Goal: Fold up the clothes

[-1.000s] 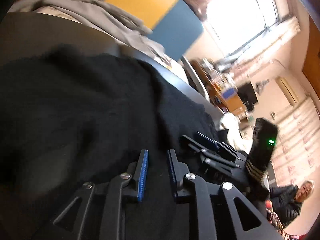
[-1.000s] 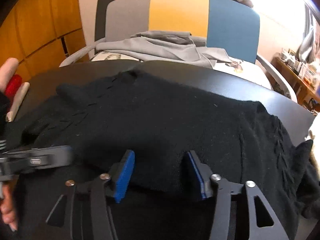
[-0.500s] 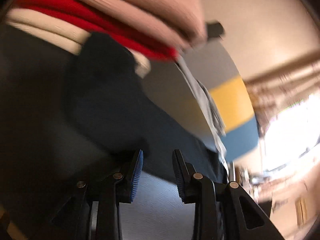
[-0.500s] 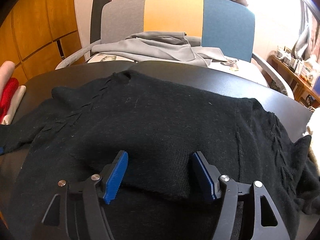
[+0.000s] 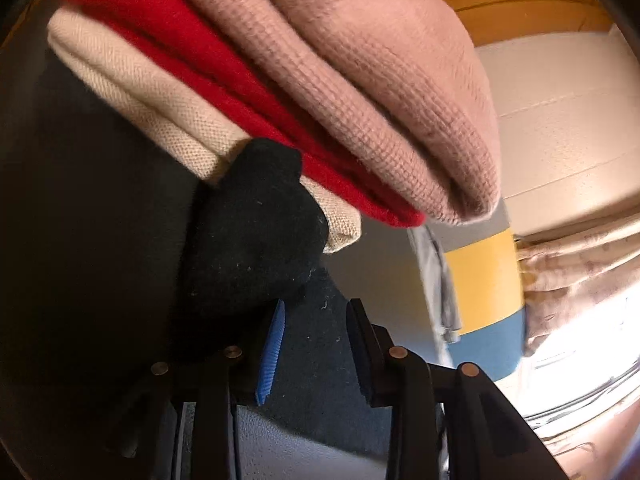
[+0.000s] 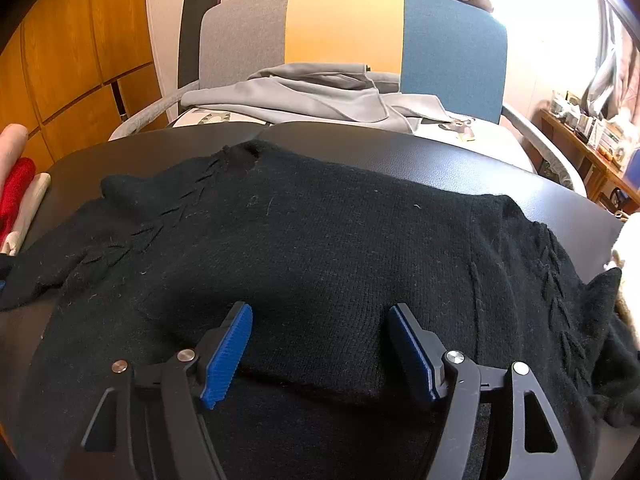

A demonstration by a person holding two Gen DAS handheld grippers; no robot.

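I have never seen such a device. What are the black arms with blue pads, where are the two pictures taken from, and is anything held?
They are two hand-held grippers, one in each hand of a person; no robot. Each carries a camera that looks along its two fingers.

The left gripper looks at a stack of folded clothes and the end of a black sleeve. The right gripper looks over a black sweater spread on a dark table, with a chair behind.

Both have just been opening. Sweater cloth lies between the pads of each, but they do not press on it, so nothing is held.
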